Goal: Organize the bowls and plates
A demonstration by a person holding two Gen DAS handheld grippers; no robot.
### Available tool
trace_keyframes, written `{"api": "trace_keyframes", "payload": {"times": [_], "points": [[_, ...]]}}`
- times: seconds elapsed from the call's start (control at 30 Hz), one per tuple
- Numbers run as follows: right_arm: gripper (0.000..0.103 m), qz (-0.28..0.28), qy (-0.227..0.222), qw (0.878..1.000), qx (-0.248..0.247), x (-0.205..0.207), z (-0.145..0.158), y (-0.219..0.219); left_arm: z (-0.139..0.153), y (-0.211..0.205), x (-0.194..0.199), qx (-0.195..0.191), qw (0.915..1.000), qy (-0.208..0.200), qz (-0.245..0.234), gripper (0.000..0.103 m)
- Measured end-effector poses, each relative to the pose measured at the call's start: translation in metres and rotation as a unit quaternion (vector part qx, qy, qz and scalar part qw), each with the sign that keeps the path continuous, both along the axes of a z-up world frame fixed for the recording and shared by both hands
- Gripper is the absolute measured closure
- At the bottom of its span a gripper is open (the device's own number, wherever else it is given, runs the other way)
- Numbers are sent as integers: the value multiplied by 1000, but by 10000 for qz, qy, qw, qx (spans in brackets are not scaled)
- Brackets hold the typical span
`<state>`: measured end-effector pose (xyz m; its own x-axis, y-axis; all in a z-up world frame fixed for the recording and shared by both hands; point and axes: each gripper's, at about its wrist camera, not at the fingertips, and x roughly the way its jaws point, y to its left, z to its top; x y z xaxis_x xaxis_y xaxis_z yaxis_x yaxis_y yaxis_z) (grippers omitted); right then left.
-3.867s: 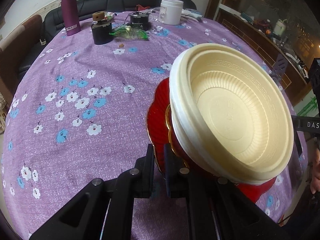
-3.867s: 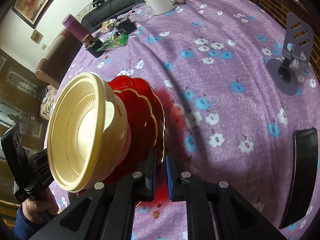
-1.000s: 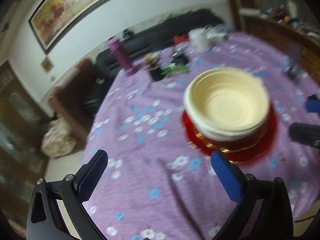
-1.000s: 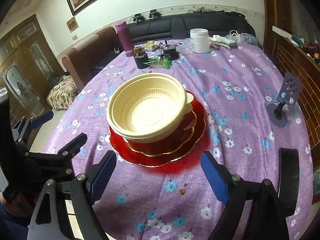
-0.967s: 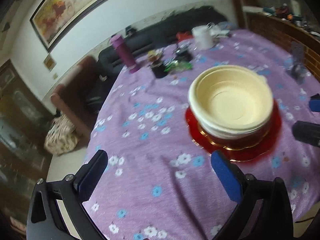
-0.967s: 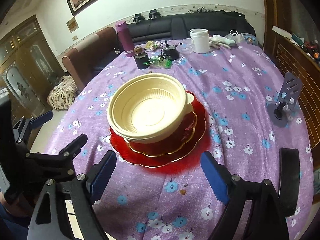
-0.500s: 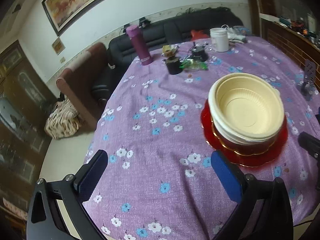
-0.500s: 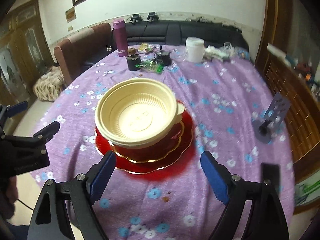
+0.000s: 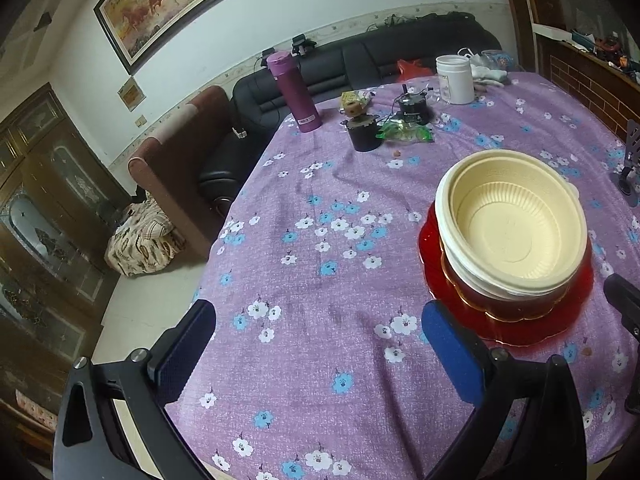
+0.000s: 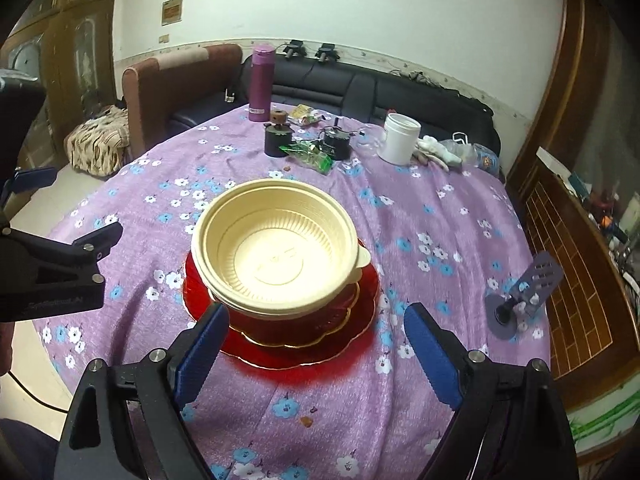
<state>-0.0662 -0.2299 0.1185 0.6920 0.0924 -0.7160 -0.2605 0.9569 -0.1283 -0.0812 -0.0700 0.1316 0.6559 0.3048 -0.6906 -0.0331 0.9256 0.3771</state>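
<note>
Already stacked: bowls [image 10: 276,256] nested on plates [image 10: 280,344], mid-surface [image 9: 320,264]. Left gripper [image 9: 320,348] and right gripper [image 10: 316,356] gaped wide, empty. Best lifted clear, without nudging the stack.

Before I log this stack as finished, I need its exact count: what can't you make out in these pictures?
- How many cream bowls are nested: both views show only overlapping rims.
- Red bowl beneath them: mostly hidden by the cream bowls.
- How many red plates lie stacked: only edges show in the right wrist view.
- Print on the white jar: too small.
</note>
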Motion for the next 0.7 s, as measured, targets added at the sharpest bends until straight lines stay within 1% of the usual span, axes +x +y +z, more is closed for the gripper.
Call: {"api": "trace_keyframes", "payload": {"times": [0.7], "points": [[11, 100, 138, 9998, -119, 4, -9, 3, -9, -5, 0, 41, 9999, 106, -23, 0]]}}
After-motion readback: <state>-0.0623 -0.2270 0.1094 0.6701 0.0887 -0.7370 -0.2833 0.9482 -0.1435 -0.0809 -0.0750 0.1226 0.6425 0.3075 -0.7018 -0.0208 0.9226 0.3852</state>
